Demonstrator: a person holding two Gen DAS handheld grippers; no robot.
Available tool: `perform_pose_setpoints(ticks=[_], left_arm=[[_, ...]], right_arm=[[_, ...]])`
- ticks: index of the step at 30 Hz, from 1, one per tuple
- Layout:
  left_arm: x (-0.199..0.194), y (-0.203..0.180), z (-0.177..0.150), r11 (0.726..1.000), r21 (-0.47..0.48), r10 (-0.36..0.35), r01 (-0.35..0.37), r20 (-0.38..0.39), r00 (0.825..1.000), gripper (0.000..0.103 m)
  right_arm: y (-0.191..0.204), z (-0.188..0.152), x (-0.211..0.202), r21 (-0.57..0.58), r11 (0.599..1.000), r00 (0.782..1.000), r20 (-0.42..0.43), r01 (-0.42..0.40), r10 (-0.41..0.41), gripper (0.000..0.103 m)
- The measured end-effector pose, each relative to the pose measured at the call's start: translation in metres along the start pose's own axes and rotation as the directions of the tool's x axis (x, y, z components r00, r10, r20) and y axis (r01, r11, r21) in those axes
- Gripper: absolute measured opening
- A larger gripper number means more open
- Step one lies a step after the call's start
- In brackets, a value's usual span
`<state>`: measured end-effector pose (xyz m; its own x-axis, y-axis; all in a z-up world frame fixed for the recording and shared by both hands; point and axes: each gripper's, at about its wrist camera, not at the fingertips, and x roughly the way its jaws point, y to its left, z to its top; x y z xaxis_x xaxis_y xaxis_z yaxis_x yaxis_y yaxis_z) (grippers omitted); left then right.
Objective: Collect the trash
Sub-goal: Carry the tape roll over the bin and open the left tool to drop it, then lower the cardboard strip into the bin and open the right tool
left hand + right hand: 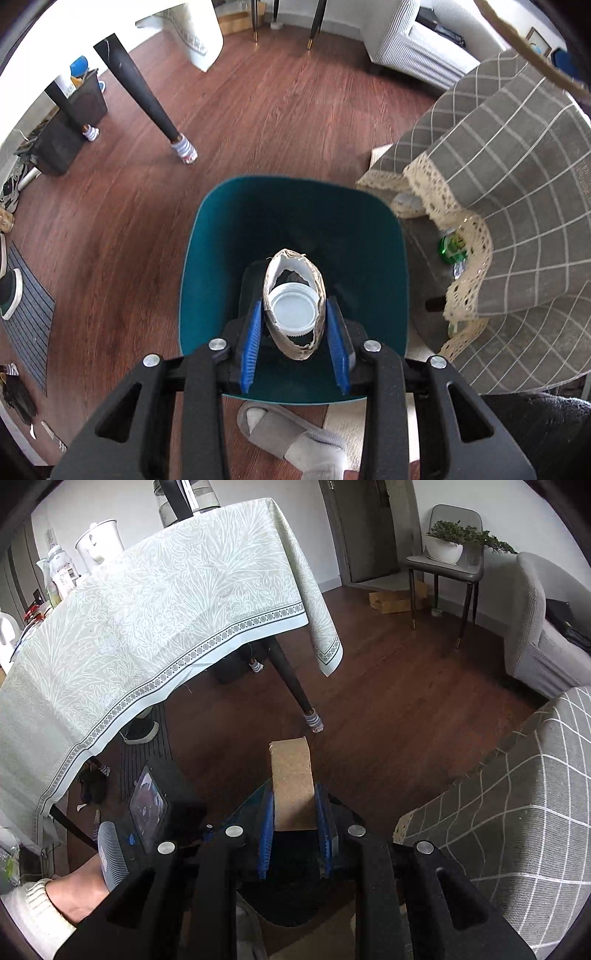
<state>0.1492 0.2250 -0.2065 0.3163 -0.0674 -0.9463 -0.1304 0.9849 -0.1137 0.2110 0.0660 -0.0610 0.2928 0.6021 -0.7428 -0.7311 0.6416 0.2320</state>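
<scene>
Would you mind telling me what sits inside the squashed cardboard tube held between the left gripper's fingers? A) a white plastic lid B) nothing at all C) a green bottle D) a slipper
A: a round white plastic lid shows inside the open end of the cardboard tube, above the teal bin.

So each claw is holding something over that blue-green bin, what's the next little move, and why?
Probably open the left gripper. Its pads squeeze a torn cardboard tube with a white lid inside, right above the teal bin, so it should drop in. The right gripper, gripping a cardboard piece, could follow.
</scene>
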Motion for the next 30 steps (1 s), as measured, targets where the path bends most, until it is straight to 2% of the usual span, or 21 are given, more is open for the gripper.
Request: perform_pose_setpoints(ticks=[4,9,12,17,22,30], left_arm=[[0.008,0.010,-0.005,1.000,-0.011,0.000,0.000,-0.033,0.999,0.038],[0.005,0.018,-0.007,1.000,-0.016,-0.010,0.009,-0.022,1.000,0.054],[-0.003,0.022,-0.007,1.000,-0.024,-0.010,0.010,0.002,1.000,0.058],[-0.024,0.034,-0.006,0.998,-0.054,-0.003,0.006,0.058,0.998,0.064],[-0.051,0.048,-0.005,0.996,-0.094,0.018,-0.006,0.129,0.992,0.065],[-0.104,0.053,0.003,0.994,-0.108,0.028,0.002,0.271,0.962,0.065]], right_arm=[[0.006,0.000,0.017,-0.001,1.000,0.999,-0.038,-0.004,0.004,0.021],[0.012,-0.003,0.035,-0.007,1.000,0.997,-0.078,-0.002,0.001,0.021],[0.014,-0.004,0.042,-0.002,1.000,0.995,-0.096,0.002,-0.002,0.021],[0.016,-0.006,0.056,0.009,1.000,0.993,-0.121,0.003,-0.002,0.021],[0.017,-0.011,0.077,0.018,1.000,0.986,-0.164,0.016,-0.013,0.021],[0.018,-0.029,0.120,0.033,0.999,0.964,-0.263,0.043,-0.033,0.021]])
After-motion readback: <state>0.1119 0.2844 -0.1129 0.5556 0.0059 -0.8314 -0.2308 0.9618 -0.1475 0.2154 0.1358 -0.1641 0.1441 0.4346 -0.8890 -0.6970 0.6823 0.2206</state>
